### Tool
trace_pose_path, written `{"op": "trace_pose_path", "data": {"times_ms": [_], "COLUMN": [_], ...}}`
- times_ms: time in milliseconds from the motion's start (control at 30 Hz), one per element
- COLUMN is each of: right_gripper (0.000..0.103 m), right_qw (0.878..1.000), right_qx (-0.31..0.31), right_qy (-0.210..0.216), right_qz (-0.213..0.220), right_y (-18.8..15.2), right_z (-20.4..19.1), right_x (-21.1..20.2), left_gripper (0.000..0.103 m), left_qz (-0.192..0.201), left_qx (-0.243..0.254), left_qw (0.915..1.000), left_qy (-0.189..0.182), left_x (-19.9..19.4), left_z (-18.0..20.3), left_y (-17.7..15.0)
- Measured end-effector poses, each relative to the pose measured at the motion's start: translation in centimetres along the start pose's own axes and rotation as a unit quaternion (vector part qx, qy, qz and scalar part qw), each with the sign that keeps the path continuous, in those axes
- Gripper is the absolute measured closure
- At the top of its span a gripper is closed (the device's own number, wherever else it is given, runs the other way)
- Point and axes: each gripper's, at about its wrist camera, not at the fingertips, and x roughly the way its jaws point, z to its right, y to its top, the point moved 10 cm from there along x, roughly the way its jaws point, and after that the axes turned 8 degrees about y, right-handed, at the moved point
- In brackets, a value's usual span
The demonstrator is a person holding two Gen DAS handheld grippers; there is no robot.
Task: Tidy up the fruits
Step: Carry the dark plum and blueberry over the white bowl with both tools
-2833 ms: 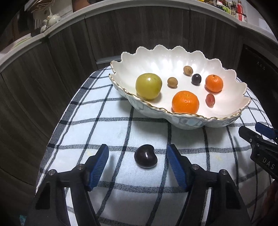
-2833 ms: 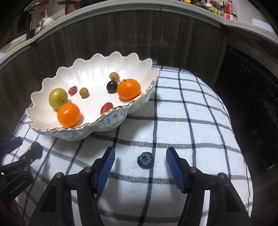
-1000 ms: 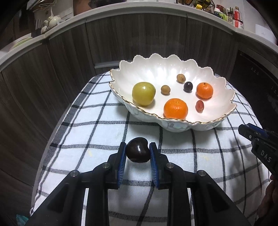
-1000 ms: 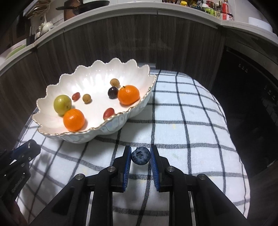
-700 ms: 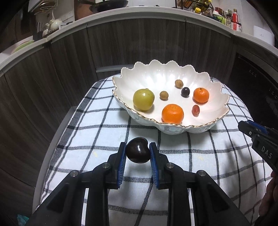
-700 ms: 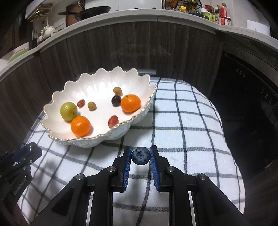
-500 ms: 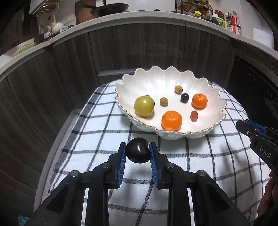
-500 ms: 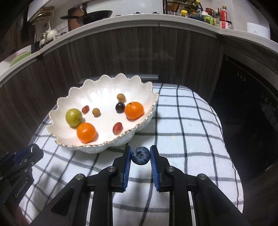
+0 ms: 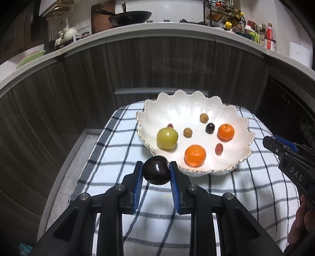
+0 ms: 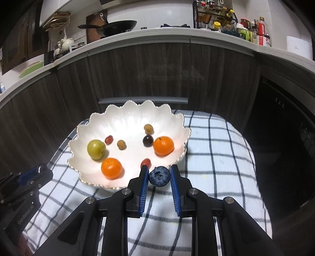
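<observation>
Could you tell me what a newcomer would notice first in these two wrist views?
Probably the white scalloped bowl on the checked cloth, holding two oranges, a green fruit and small grapes. Then each gripper's catch in the foreground: the left gripper clamps a dark cherry, and the right gripper clamps a blueberry.

Home kitchen: wood-grain cabinets [image 9: 157, 63], pale countertop [image 10: 157, 33] bearing wok [image 9: 130, 16], spice rack [image 10: 214, 16], probably teapot [image 9: 69, 32].
</observation>
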Motion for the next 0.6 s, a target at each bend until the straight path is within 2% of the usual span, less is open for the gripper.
{"op": "trace_pose_path", "data": {"times_ms": [300,600], "right_gripper": [0.079,0.079], "right_qw": [1.0,1.0], "right_qx": [-0.018,-0.022], "right_qy": [0.004,0.012], "right_qz": [0.014,0.009], "right_y": [2.6,4.1], "right_z": [-0.2,-0.1], "right_x": [0.2,1.4], "left_gripper": [0.076,0.076], "left_qz": [0.006,0.013], "left_qx": [-0.001,-0.005], "left_qw": [0.9999,0.9995], "left_qy": [-0.013,-0.027], "left_x": [0.5,1.6], "left_z": [0.7,1.6], "left_y": [2.4,4.7]}}
